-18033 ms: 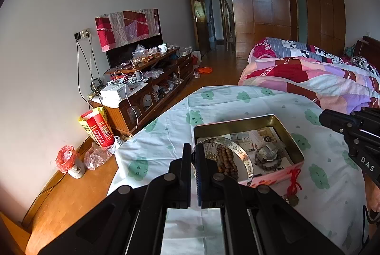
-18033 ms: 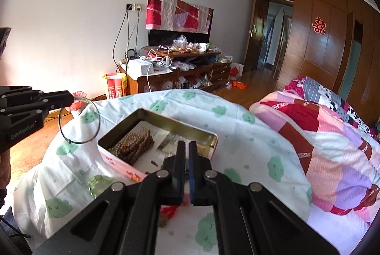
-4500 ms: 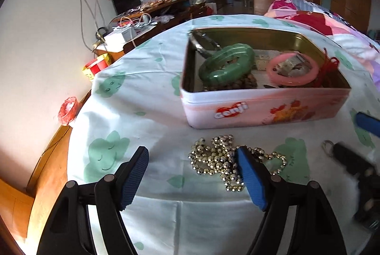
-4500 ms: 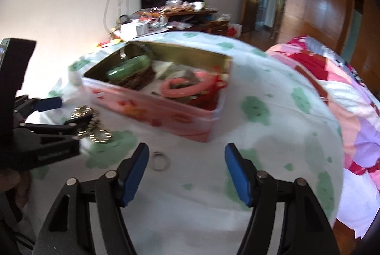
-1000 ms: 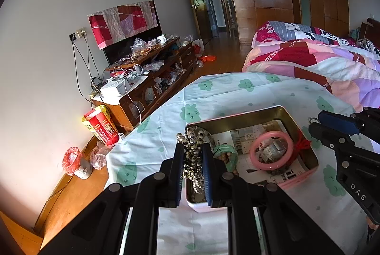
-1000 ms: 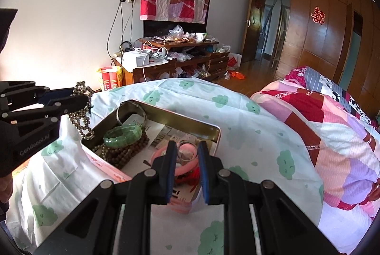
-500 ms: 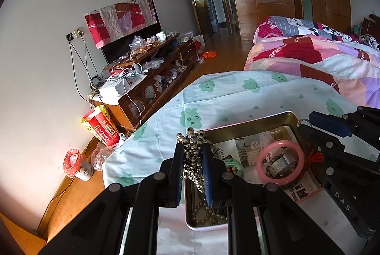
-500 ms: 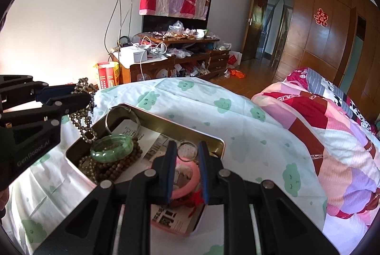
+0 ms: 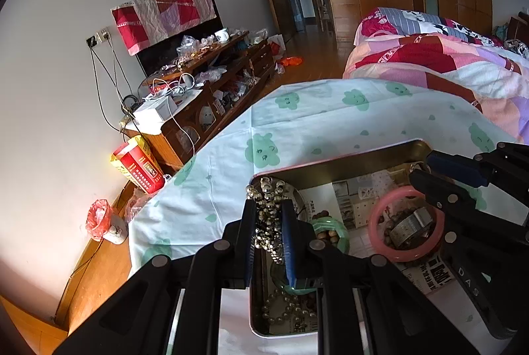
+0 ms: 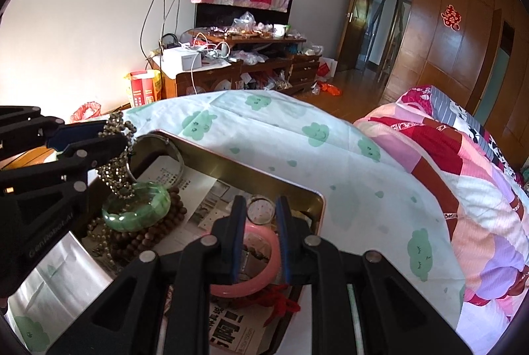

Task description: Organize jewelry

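My left gripper [image 9: 268, 212] is shut on a silver bead necklace [image 9: 267, 216] that hangs down into the metal jewelry tin [image 9: 334, 160]; its lower end lies on the tin floor. My right gripper [image 10: 261, 210] is shut on a small metal ring [image 10: 261, 211] and holds it over the tin's right part [image 10: 244, 169]. Inside the tin lie a green bangle [image 10: 137, 213], brown wooden beads [image 10: 155, 232], a pink bangle [image 10: 254, 275], a thin silver bangle [image 10: 175, 156] and a red cord [image 10: 281, 305].
The tin stands on a table with a pale green-patterned cloth [image 9: 317, 117]. A bed with a pink and red quilt [image 10: 463, 176] is to the right. A cluttered wooden TV cabinet [image 9: 205, 90] stands along the wall at the left, with wooden floor below.
Both grippers have come lower and closer over the tin. The necklace now hangs deeper into the tin's left end, and the ring sits lower over the right end.
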Tool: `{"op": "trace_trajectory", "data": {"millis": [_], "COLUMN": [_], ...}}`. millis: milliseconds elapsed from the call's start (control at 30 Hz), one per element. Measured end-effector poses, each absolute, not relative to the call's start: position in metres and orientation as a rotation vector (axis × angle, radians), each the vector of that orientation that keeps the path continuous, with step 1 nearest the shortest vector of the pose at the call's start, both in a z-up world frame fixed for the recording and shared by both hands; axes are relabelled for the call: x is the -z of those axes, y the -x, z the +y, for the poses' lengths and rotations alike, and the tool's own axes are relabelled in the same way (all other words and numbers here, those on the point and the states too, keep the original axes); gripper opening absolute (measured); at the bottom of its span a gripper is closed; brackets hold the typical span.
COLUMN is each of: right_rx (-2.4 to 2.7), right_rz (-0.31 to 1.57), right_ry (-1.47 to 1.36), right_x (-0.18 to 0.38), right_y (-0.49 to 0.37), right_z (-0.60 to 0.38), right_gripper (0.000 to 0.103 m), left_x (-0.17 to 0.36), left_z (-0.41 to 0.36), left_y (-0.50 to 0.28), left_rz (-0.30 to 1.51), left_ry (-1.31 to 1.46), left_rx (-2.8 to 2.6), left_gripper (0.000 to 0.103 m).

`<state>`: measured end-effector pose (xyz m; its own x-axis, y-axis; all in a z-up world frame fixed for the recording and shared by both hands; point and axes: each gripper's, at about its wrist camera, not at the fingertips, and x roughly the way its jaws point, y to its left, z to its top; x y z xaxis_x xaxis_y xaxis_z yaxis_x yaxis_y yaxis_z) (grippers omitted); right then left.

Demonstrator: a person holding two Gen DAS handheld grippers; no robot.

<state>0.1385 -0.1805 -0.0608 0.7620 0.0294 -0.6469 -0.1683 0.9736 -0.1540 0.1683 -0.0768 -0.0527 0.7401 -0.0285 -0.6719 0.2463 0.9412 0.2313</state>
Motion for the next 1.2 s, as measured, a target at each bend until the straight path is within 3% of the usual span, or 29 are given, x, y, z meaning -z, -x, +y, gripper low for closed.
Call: {"op": "trace_trajectory", "data": {"millis": [267,300,333,367,433,467,700,1200], "right_rx": [-0.117,-0.12,-0.121,-0.117,-0.1,-0.092,-0.051,-0.067], "right_rz": [0.714,0.712,0.71,0.702,0.69,0.69,0.694,0.668], "right_ry": [0.2,0.197,0.197,0.199,0.213,0.217,0.173,0.132], "right_x": [0.067,0.067,0.067,0.065,0.064,0.063,0.061,0.059], "right_y": [-0.139,-0.139,-0.138,-0.136,-0.132,-0.131,-0.115,-0.076], "right_z": [-0.181,-0.181,-0.181,-0.181,-0.182,-0.182,-0.196,-0.197], "right_gripper": [0.022,0.03,0.037,0.046,0.055,0.055,0.063,0.067], "left_x": [0.057,0.057,0.056,0.056,0.05,0.048,0.038,0.037], "left_z": [-0.077,-0.077,-0.077,-0.076,-0.071,-0.069,-0.05,-0.032], "left_y": [-0.169,-0.168,-0.167,-0.166,-0.16,-0.157,-0.136,-0.096], "left_rz": [0.732,0.729,0.725,0.719,0.682,0.668,0.668,0.66], "left_ry": [-0.319,-0.321,-0.33,-0.338,-0.325,-0.318,-0.26,-0.192], "left_rx": [0.161,0.163,0.15,0.128,0.099,0.093,0.091,0.097], "left_gripper": [0.017,0.019,0.029,0.05,0.076,0.078,0.078,0.078]}}
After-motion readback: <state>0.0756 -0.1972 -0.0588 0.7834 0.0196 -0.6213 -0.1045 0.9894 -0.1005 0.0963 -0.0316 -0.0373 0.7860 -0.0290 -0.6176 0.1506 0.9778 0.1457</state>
